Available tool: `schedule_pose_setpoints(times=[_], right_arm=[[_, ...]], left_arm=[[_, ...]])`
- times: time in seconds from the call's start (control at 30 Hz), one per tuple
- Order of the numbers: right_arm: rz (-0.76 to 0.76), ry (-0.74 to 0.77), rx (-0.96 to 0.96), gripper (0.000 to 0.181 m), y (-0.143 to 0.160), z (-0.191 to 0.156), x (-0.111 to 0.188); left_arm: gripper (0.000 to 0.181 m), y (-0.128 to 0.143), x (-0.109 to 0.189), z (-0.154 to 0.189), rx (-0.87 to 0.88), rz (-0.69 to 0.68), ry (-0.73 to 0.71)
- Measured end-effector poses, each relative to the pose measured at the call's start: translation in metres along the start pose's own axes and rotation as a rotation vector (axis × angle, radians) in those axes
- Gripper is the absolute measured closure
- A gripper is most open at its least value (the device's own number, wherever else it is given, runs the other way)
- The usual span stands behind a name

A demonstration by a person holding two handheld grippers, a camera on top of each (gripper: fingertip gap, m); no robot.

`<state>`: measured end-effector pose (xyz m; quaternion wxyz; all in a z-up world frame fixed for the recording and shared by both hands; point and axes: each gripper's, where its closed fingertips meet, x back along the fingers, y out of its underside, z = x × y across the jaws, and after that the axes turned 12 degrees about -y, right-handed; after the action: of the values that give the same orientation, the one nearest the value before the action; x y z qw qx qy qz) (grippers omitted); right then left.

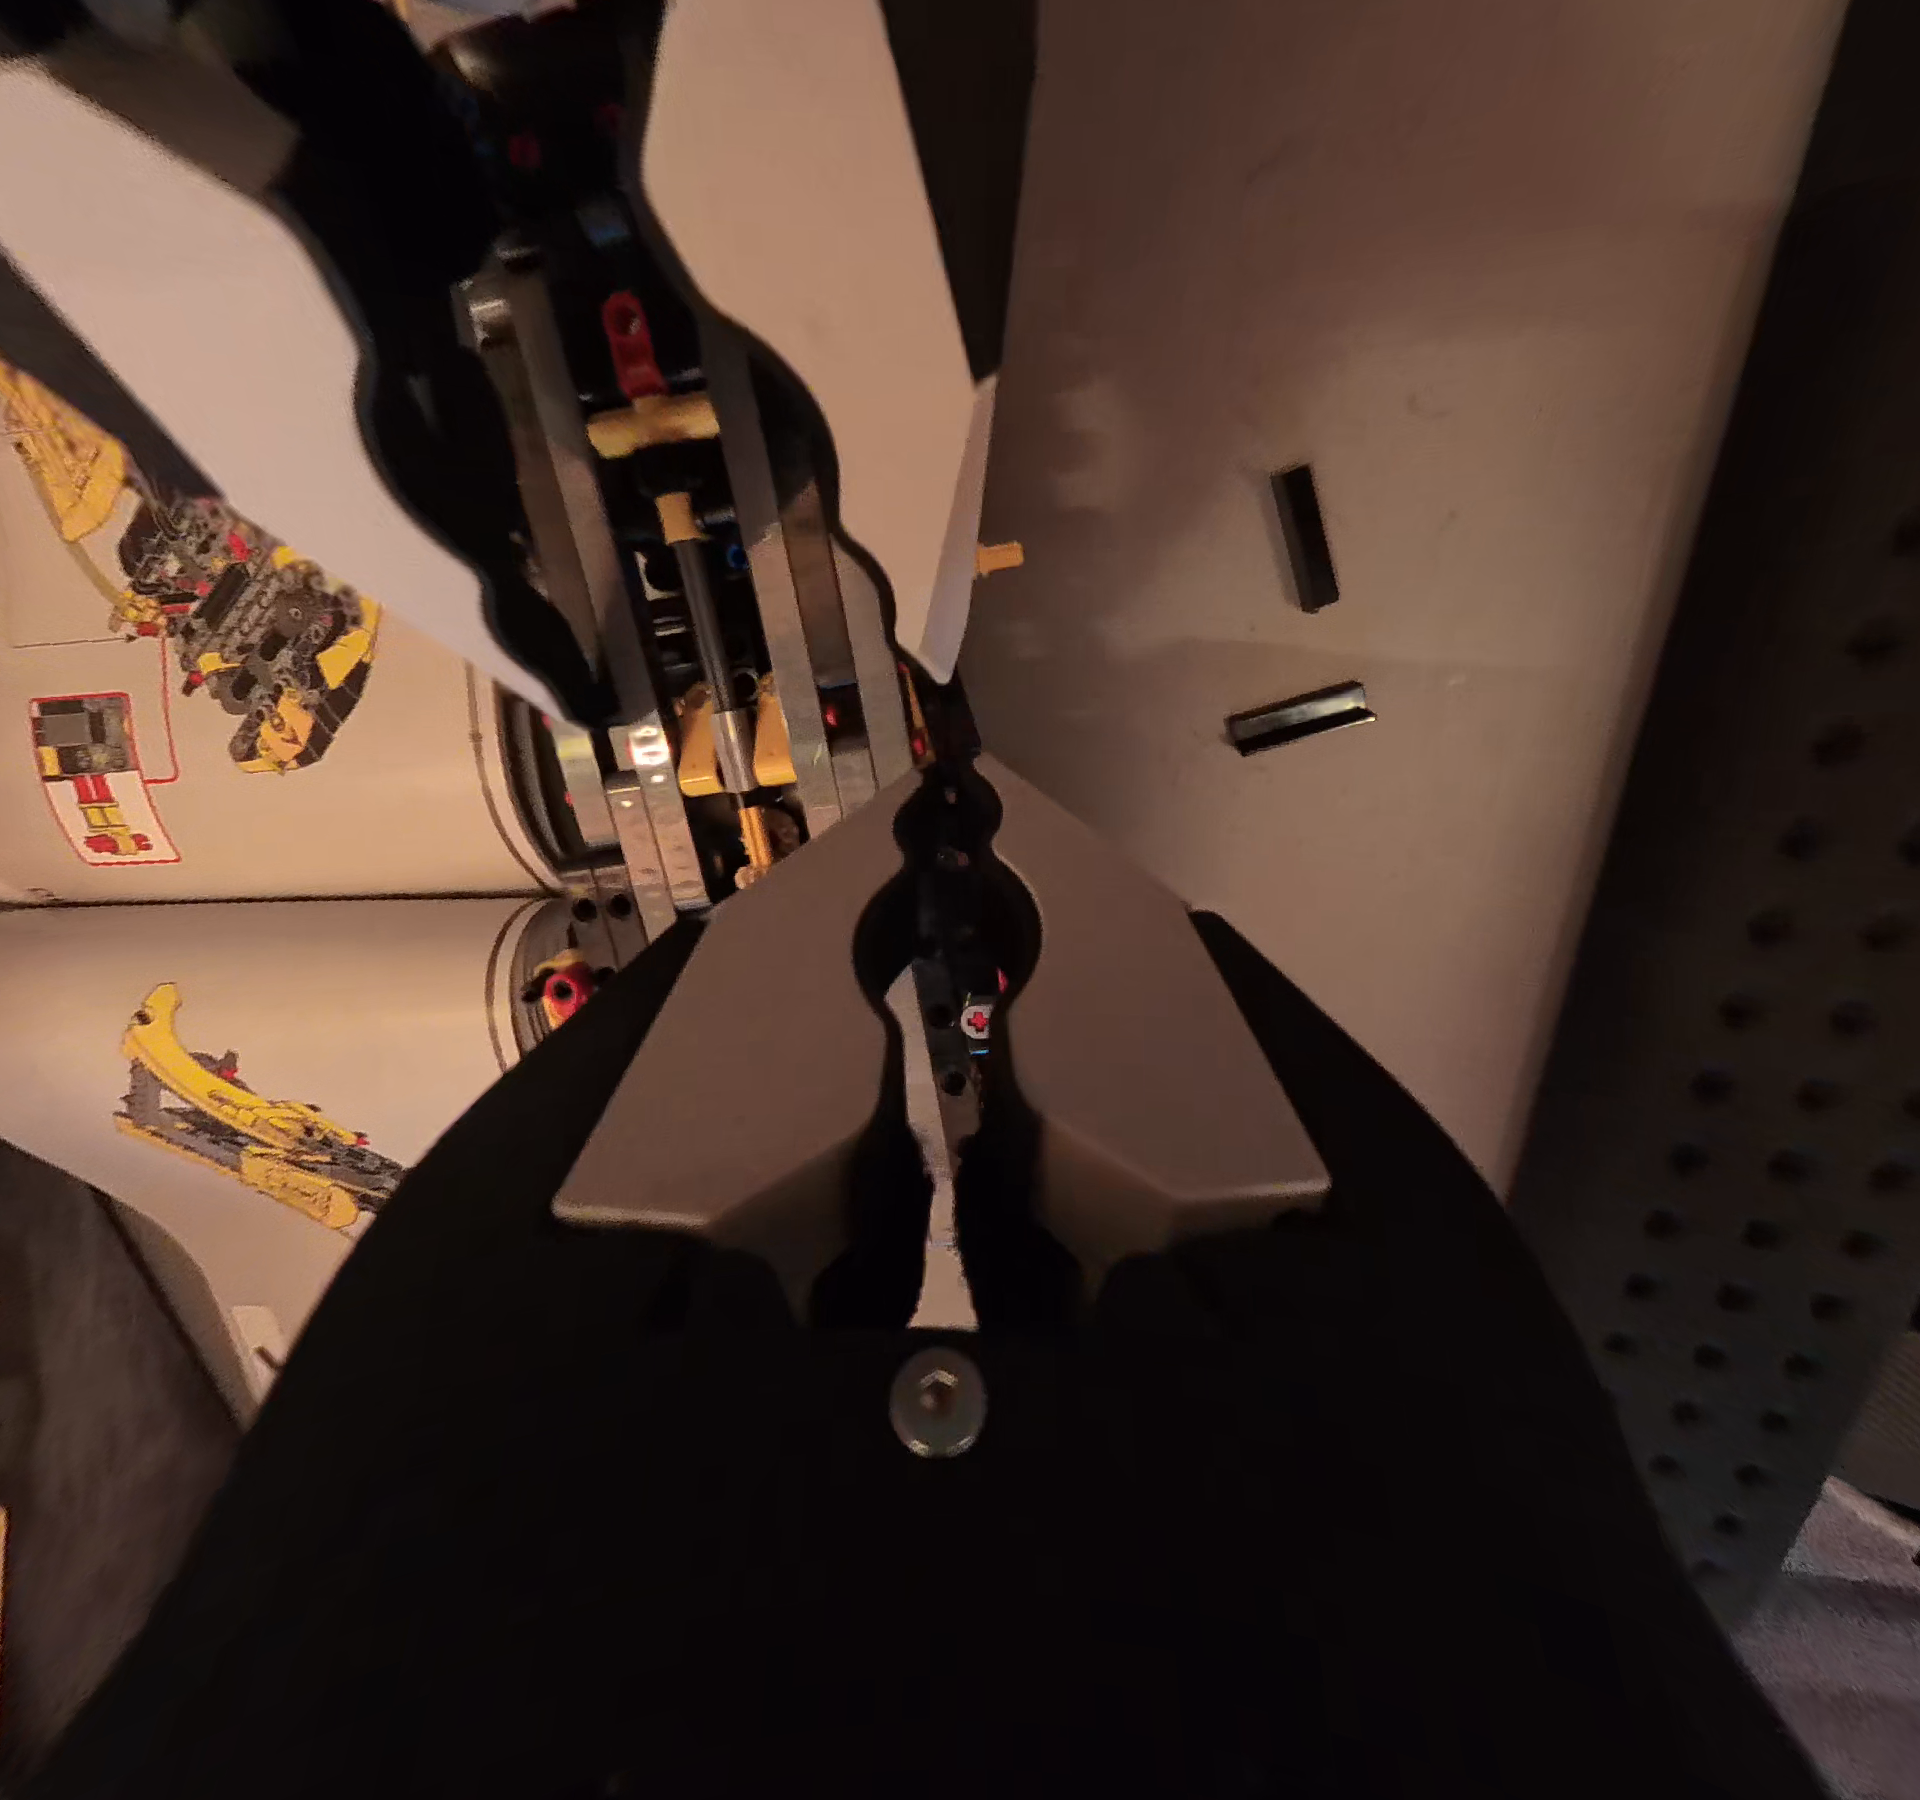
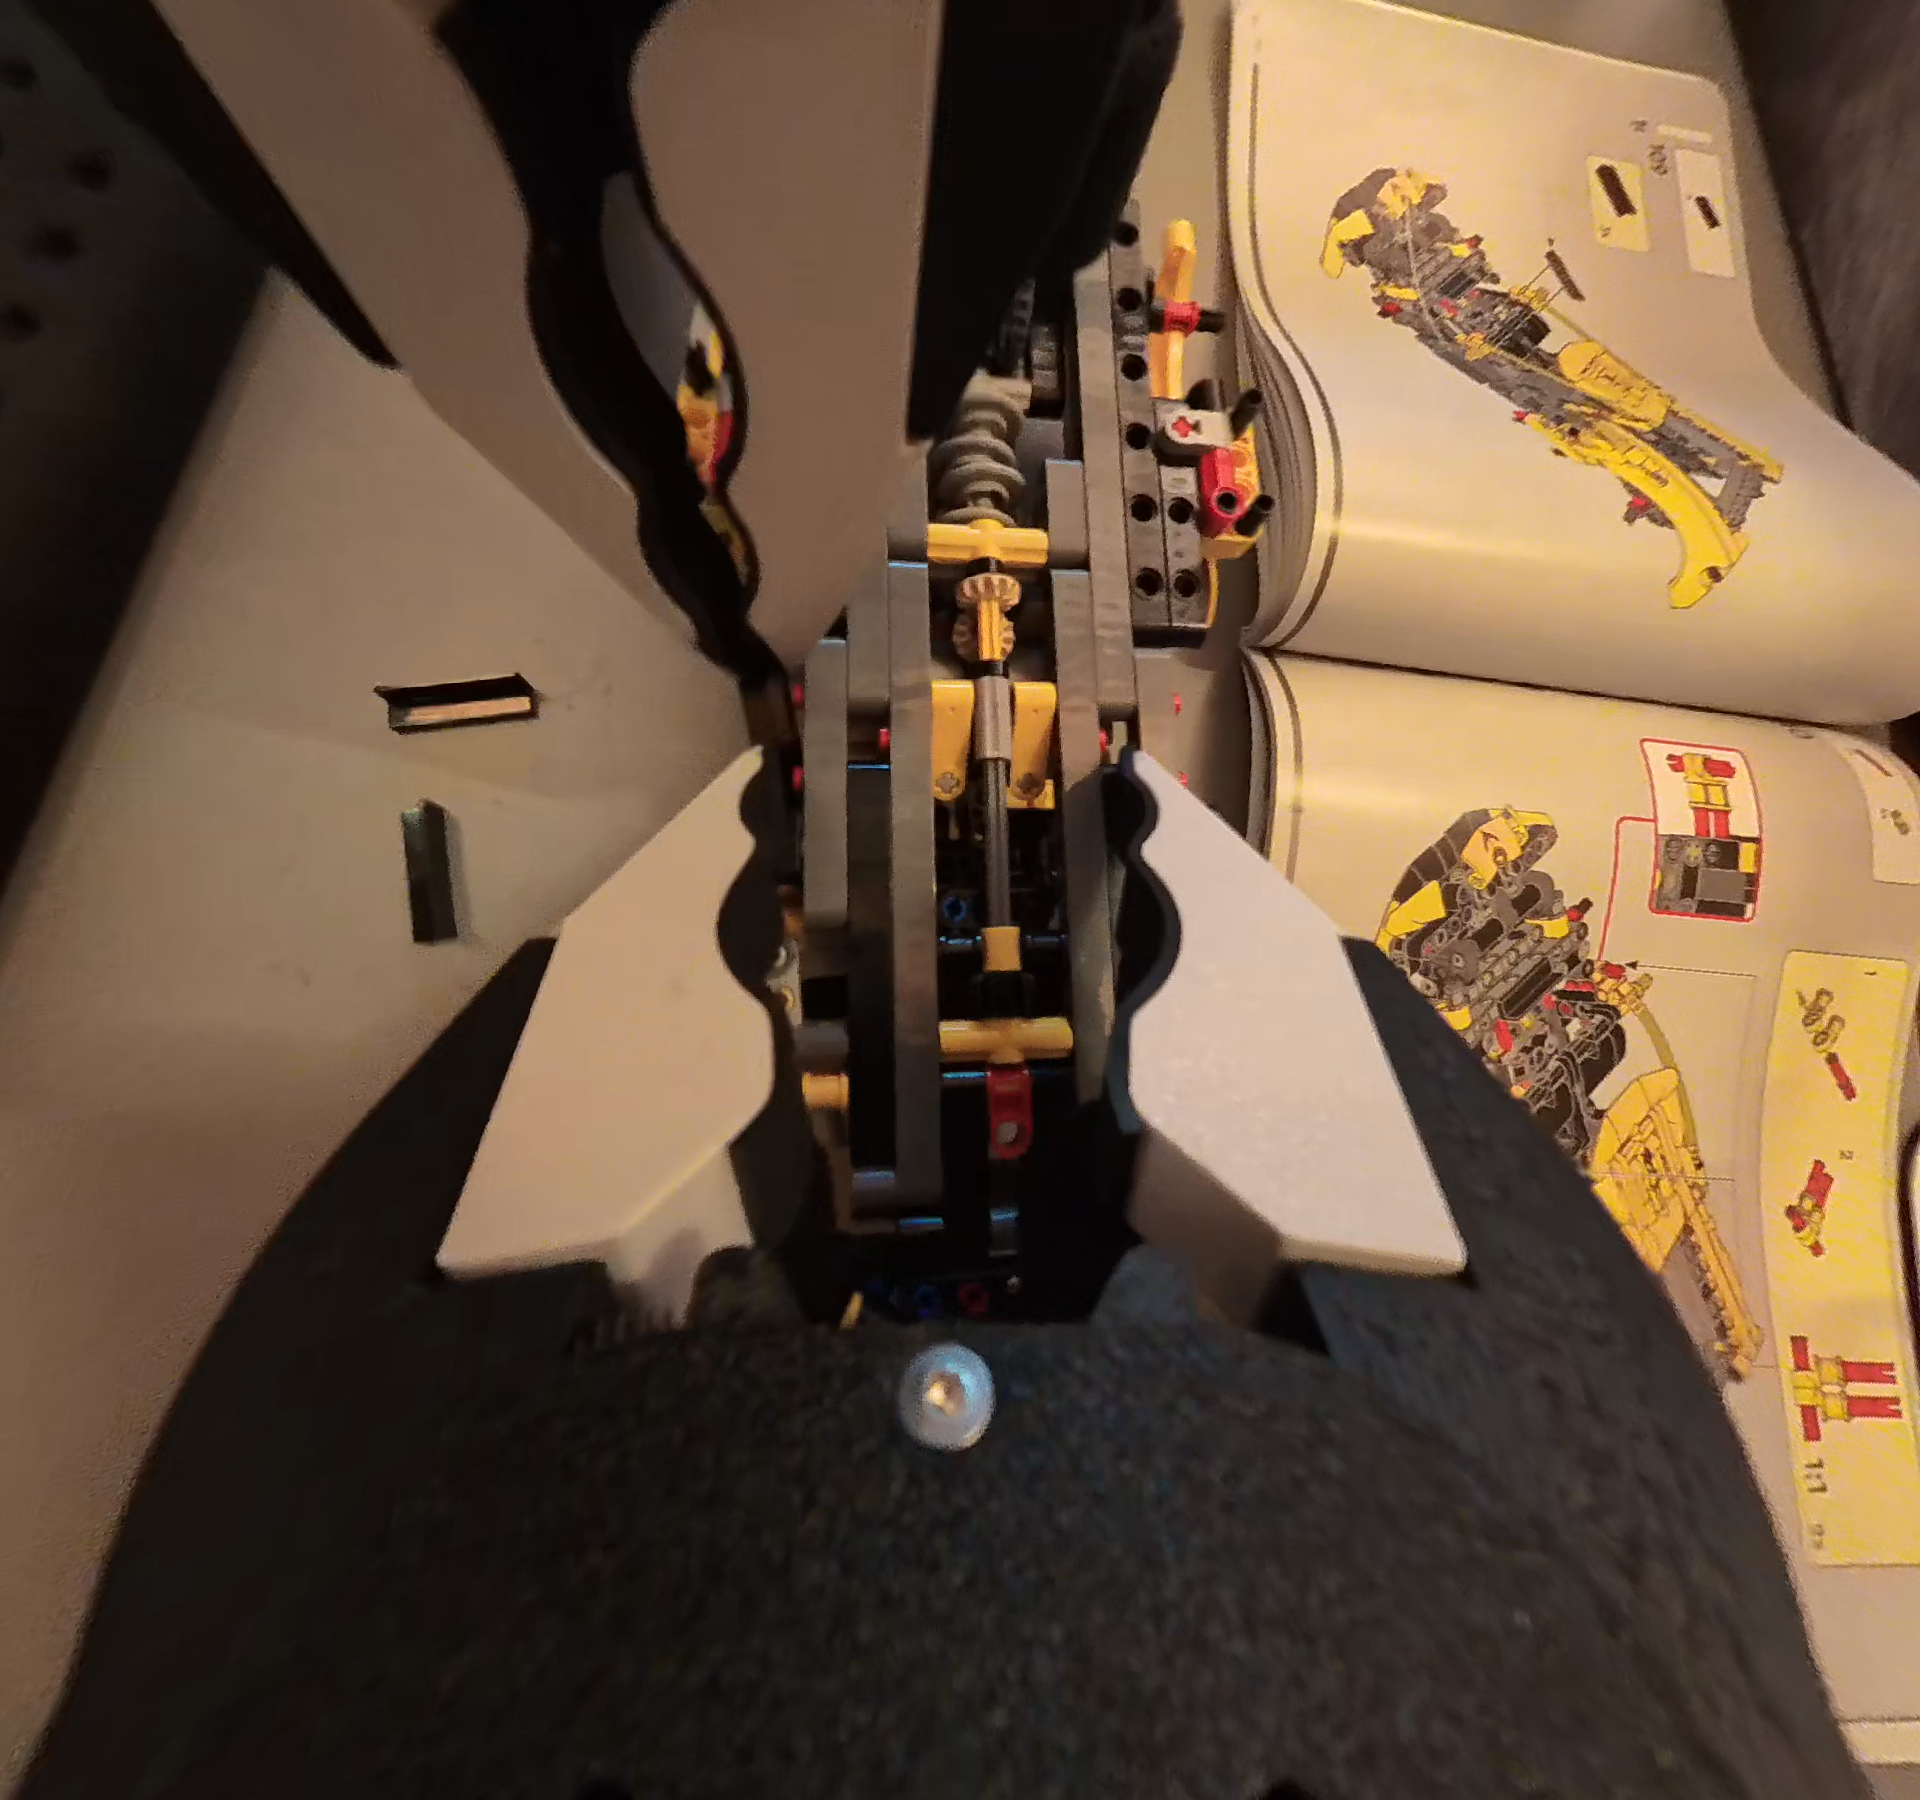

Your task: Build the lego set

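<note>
While both grippers' jaws clamp the lego model (image 2: 966,919), two black pieces (image 2: 457,701) lie loose.

We see the left hand-held gripper (image 1: 940,774) as a broad matte black body that fans out behind two pale grey, wedge-shaped fingers (image 1: 748,1044), their inner edges lined with wavy black padding. A silver hex-socket screw (image 1: 937,1402) sits on its centre line, just behind the fingers. The right hand-held gripper (image 2: 940,794) has the same build: grainy black body, grey fingers (image 2: 1278,1054) with scalloped black pads, a silver screw (image 2: 945,1395) at its middle.
</note>
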<state>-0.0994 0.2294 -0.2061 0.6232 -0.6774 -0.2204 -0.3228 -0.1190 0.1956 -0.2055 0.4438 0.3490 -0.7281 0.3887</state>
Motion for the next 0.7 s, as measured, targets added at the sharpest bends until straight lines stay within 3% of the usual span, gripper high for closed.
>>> schedule_pose_setpoints(times=[0.17, 0.33, 0.7], right_arm=[[0.012, 0.002, 0.016, 0.124, 0.0003, -0.0010, 0.0006], [-0.005, -0.030, 0.033, 0.116, 0.0010, -0.0080, 0.0015], [0.002, -0.030, 0.010, 0.123, -0.0012, -0.0044, 0.0005]], left_arm=[[0.180, 0.0008, 0.0007, -0.0009, 0.066, 0.039, 0.032], [0.179, 0.0013, 0.0039, -0.0015, 0.045, 0.090, 0.015], [0.179, -0.0006, 0.0059, -0.0029, 0.033, 0.159, 0.011]])
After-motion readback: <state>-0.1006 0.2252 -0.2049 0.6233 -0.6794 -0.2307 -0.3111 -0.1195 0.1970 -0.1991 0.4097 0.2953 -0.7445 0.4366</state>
